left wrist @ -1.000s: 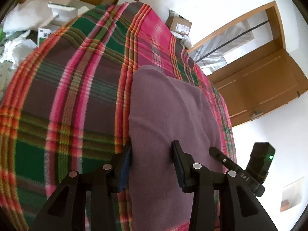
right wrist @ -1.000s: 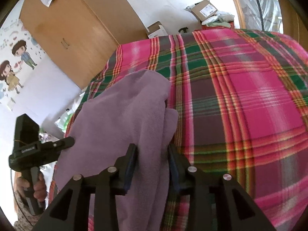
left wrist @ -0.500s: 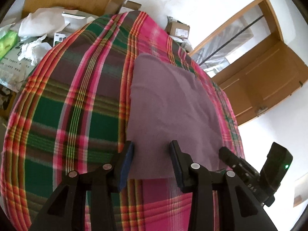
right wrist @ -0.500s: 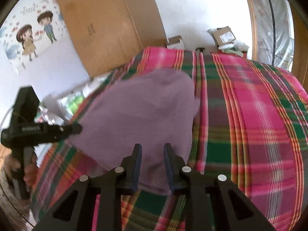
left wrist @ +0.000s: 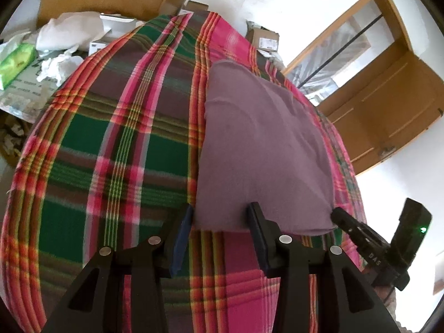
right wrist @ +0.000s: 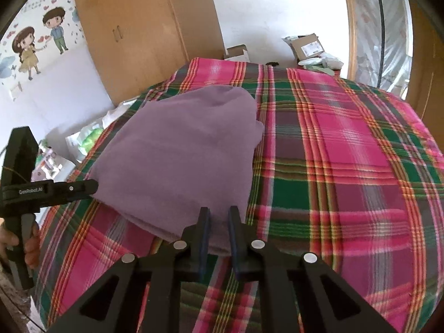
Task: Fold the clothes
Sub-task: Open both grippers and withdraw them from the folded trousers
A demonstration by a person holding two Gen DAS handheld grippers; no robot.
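- Across the whole view, your plaid blanket (left wrist: 116,149) covers the bed.
- At 12 o'clock from both tongs, the purple garment (right wrist: 180,149) lies folded flat on it.
- Your left gripper (left wrist: 220,216) gapes wide, empty, at the garment's near edge.
- Your right gripper (right wrist: 219,217) is slightly parted, holding nothing.

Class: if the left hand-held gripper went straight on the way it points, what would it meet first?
Probably the near edge of the purple cloth, lying on the plaid blanket just ahead of the open left hand-held gripper; depth is uncertain.
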